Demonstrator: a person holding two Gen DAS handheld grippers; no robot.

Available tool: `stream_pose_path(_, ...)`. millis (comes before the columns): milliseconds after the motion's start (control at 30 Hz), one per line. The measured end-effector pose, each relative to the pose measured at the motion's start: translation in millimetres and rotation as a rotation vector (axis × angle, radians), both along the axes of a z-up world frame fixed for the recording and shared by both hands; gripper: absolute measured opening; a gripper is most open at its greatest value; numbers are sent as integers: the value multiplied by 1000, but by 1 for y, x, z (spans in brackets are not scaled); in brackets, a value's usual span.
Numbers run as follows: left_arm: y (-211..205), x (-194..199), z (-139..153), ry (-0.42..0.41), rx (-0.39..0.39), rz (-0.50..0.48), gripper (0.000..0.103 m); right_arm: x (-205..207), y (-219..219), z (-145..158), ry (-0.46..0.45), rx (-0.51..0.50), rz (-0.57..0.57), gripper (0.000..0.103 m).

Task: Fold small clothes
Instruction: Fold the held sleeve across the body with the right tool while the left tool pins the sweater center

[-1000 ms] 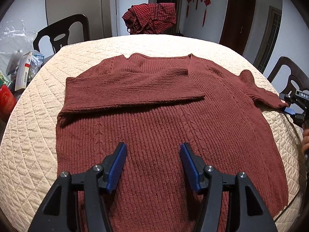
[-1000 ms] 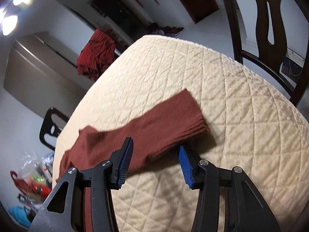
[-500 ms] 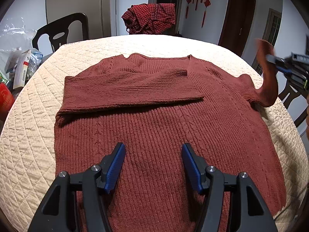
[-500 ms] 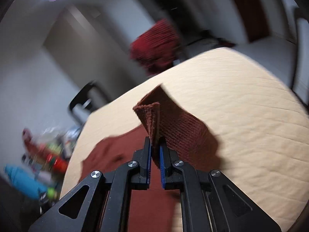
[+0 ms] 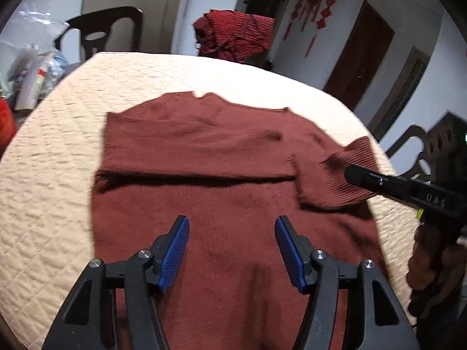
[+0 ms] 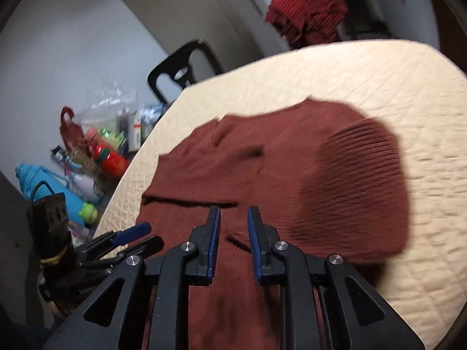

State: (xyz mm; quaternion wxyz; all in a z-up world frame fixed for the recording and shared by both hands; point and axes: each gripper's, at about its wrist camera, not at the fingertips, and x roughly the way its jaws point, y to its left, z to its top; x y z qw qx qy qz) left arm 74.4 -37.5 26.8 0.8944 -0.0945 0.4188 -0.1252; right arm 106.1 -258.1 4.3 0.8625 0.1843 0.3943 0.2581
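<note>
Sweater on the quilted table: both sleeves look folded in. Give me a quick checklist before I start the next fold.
1. Left-side sleeve folded flat across the chest: ok.
2. Right-side sleeve folded inward onto the sweater: ok, though its cuff looks bunched and not fully flat.
3. Right gripper free of the sleeve: ok; its jaws are opening and nothing sits between them.
4. Left gripper empty and open above the lower body of the sweater: ok.
5. Bottom hem flat and reachable: cannot tell; it is hidden under the grippers in both views.
6. Table around the sweater free of stray items: ok.
</note>
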Motion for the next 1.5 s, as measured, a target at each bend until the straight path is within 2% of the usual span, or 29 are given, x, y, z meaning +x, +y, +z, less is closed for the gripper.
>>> stream_pose_path(133, -32, 19, 7, -10, -26, -83, 63, -9, -28, -2, -5, 3, -105, 20)
stream_pose_path(233, -56, 36, 6, 15, -46, -160, 63, -24, -47, -3, -15, 23, -165, 20)
stream_pose_path(333, -75, 51, -4, 46, -22, -201, 56, -35, -66, -5, -20, 42, -209, 20)
stream_pose_path(400, -83, 59, -16, 87, -2, -198, 46, -40, -76, -8, -14, 55, -232, 20)
stream_pose_path(433, -85, 60, -18, 81, 4, -193, 44, -41, -80, -10, -9, 58, -241, 20)
stream_pose_path(500, -89, 59, -17, 77, 18, -201, 23, -43, -84, -14, 0, 62, -245, 20)
stream_pose_path(567, -90, 57, -14, 77, 6, -217, 10, -42, -84, -18, 12, 62, -241, 20)
stream_pose_path(600, -91, 57, -11, 66, 5, -224, 7, -41, -83, -20, 16, 64, -237, 20)
stream_pose_path(700, -88, 54, 13, -20, -27, -246, 8, -36, -83, -24, 29, 65, -233, 20)
stream_pose_path(800, -72, 53, 41, -129, -53, -218, 8, -31, -76, -23, 25, 54, -222, 20)
stream_pose_path(867, -55, 56, 47, -157, -64, -180, 8, -28, -73, -22, 19, 49, -213, 20)
stream_pose_path(1000, -27, 72, 20, -73, -43, -91, 8, -21, -67, -26, 31, 30, -198, 20)
stream_pose_path(1133, -21, 76, -7, -6, -17, -49, 8, -13, -60, -26, 33, 3, -190, 20)
stream_pose_path(1267, -14, 71, -4, -23, -39, -37, 12, -8, -58, -19, 5, -17, -191, 20)
stream_pose_path(1400, -6, 67, 3, -49, -17, -14, 12, 1, -52, -19, -11, -70, -174, 20)
stream_pose_path(1467, -6, 66, 5, -45, -13, -7, 12, 14, -48, -32, 46, -134, -175, 19)
stream_pose_path(1500, -7, 64, 6, -46, -6, -6, 12, 19, -48, -41, 84, -148, -175, 14)
